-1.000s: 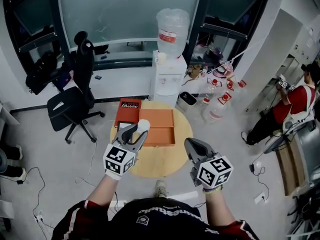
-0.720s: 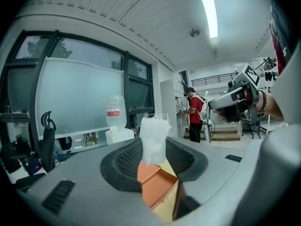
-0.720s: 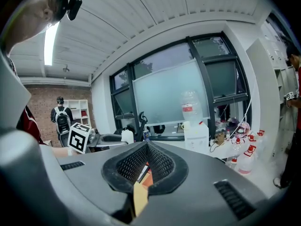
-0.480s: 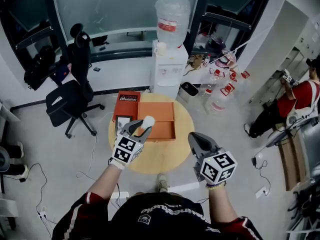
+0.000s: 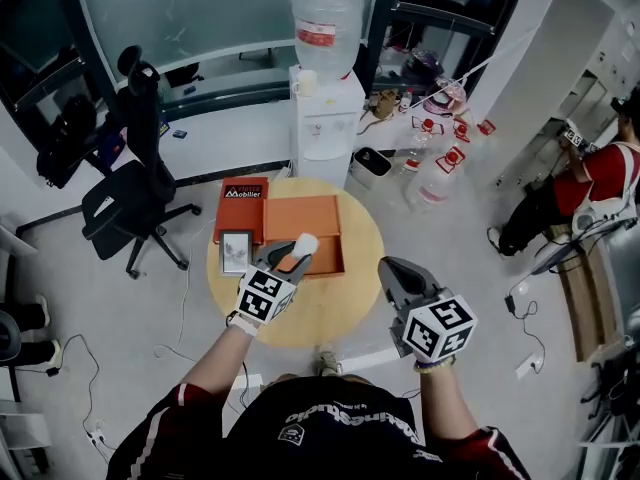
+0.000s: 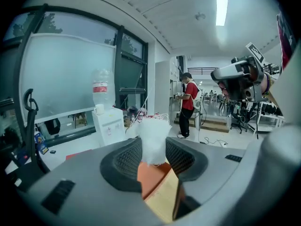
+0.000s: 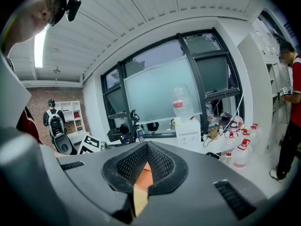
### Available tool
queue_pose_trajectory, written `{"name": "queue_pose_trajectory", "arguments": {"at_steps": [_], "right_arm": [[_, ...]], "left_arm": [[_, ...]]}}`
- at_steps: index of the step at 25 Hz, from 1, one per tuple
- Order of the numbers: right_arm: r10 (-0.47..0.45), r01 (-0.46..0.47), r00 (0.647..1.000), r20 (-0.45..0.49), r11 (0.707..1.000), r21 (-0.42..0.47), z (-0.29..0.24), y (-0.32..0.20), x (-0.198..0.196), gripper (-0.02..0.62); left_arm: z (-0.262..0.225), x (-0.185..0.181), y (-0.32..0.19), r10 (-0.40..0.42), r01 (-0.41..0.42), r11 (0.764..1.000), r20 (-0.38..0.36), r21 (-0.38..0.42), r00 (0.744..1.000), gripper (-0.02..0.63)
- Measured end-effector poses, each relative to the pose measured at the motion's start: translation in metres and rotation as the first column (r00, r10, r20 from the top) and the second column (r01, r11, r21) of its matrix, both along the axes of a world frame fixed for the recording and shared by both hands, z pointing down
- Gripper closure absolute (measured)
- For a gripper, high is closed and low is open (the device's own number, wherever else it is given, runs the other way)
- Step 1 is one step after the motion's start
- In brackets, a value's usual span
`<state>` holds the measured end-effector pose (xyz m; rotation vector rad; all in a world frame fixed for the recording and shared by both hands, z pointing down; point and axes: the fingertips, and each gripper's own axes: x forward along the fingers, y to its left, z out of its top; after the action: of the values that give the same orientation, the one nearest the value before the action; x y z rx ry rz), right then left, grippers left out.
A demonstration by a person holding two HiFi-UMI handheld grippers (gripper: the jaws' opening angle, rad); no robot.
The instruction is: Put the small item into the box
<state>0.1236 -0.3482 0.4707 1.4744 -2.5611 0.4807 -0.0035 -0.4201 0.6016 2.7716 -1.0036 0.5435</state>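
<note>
The round desk (image 5: 335, 313) offers bare wood around the open orange box (image 5: 305, 216), so you have free room on the near side. Your left claw (image 5: 290, 256) pinches a white fluffy wad (image 5: 305, 244) over the box's near wall; released early, it may cling or land outside. Your right claw (image 5: 392, 268) is closed and empty.

The small white fluffy tuft (image 6: 153, 142) looks like soft, fibrous wadding, fuzzy at the edges. The flat orange open box (image 5: 312, 223) reads as matt card, zero shine. The round pale wooden tabletop (image 5: 345, 308) is smooth, kinda satin. The left hand-held gripper (image 5: 290, 258) and right hand-held gripper (image 5: 398, 276) are both matt grey plastic with black mesh-textured pads (image 6: 126, 160).
</note>
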Motion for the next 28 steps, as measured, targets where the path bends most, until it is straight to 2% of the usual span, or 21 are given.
{"name": "queue_pose_trajectory", "arguments": {"at_steps": [7, 9, 15, 18, 20, 24, 28], "right_arm": [[0.039, -0.039, 0.999, 0.001, 0.999, -0.017, 0.01, -0.011, 0.029, 0.569], [0.048, -0.048, 0.999, -0.002, 0.999, -0.024, 0.014, -0.015, 0.038, 0.569], [0.075, -0.076, 0.997, -0.024, 0.997, -0.034, 0.027, -0.028, 0.062, 0.569], [0.105, -0.108, 0.991, -0.08, 0.994, -0.025, 0.038, -0.034, 0.077, 0.569], [0.116, -0.12, 0.988, -0.105, 0.992, -0.029, 0.045, -0.036, 0.085, 0.569], [0.124, -0.128, 0.989, -0.084, 0.991, -0.045, 0.054, -0.038, 0.092, 0.569], [0.134, -0.139, 0.988, -0.075, 0.988, -0.063, 0.061, -0.037, 0.102, 0.569]], "left_arm": [[0.04, 0.03, -0.018, 0.038, -0.035, 0.997, 0.046, -0.064, 0.998, 0.437], [0.052, 0.037, -0.023, 0.04, -0.036, 0.994, 0.041, -0.104, 0.998, 0.437], [0.087, 0.057, -0.037, 0.039, -0.034, 0.973, 0.02, -0.228, 0.999, 0.437], [0.1, 0.066, -0.041, 0.042, -0.036, 0.961, 0.014, -0.276, 0.999, 0.437], [0.111, 0.071, -0.045, 0.058, -0.043, 0.959, 0.045, -0.281, 0.997, 0.437], [0.14, 0.075, -0.053, 0.086, -0.046, 0.95, 0.117, -0.31, 0.989, 0.437], [0.164, 0.082, -0.059, 0.115, -0.056, 0.934, 0.148, -0.354, 0.982, 0.437]]}}
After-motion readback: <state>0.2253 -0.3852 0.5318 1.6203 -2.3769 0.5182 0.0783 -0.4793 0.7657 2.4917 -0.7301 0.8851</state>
